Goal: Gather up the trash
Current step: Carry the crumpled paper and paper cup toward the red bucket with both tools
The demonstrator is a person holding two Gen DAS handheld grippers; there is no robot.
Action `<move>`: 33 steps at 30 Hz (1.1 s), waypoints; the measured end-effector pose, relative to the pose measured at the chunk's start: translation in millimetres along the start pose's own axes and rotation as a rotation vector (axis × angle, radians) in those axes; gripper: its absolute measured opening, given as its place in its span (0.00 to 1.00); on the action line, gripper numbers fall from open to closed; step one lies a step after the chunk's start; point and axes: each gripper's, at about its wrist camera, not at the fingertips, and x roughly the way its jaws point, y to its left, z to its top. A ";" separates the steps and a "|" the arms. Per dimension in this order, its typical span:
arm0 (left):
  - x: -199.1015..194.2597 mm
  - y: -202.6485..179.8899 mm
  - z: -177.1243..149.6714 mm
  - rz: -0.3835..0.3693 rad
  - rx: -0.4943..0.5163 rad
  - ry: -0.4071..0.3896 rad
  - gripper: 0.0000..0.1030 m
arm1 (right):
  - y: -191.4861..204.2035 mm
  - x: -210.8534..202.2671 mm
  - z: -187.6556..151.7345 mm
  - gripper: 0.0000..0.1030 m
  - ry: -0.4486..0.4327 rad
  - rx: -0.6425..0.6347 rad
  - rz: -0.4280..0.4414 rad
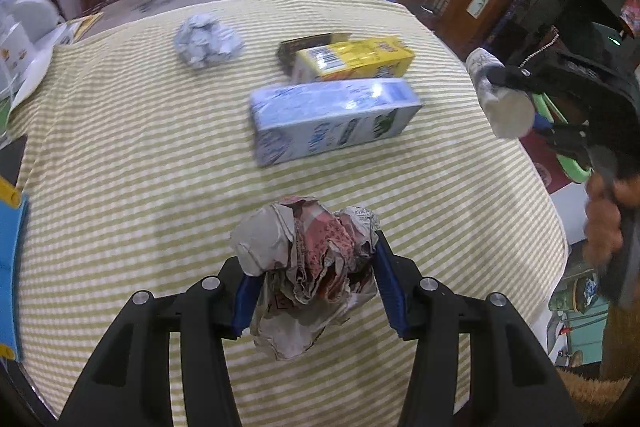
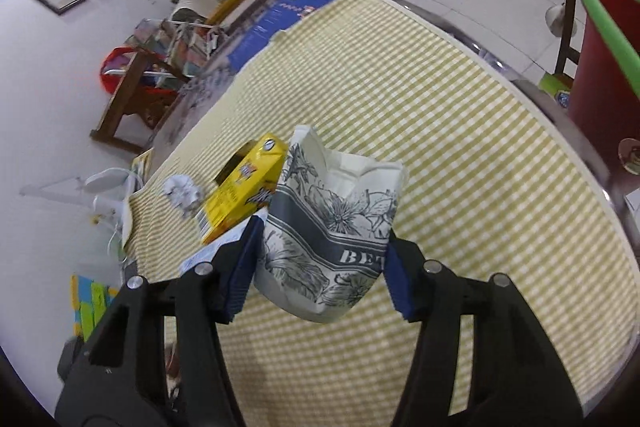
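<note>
Two grippers hold trash: left gripper (image 1: 316,291) clamps a crumpled paper wad (image 1: 308,267), right gripper (image 2: 322,259) squeezes a floral paper cup (image 2: 332,227), centre frame; the crushed cup could slip free.

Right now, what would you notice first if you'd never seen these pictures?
First, the two grippers, each squeezing trash above the checked tablecloth: the left gripper clamps a crumpled paper wad, the right gripper a squashed flower-print paper cup. Behind lie a blue carton, a yellow box and a paper ball.
</note>
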 end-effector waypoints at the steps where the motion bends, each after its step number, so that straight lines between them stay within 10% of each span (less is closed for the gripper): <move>1: 0.7 -4.6 3.4 -0.003 0.007 -0.002 0.47 | -2.8 -6.6 -1.9 0.53 -0.004 0.005 0.013; 21: 18.3 -116.2 61.1 -0.065 0.094 -0.067 0.47 | -56.0 -75.2 10.6 0.53 -0.063 -0.031 0.040; 33: 5.0 -145.9 75.3 0.080 0.060 -0.154 0.47 | -58.7 -92.3 32.8 0.53 -0.066 -0.144 0.045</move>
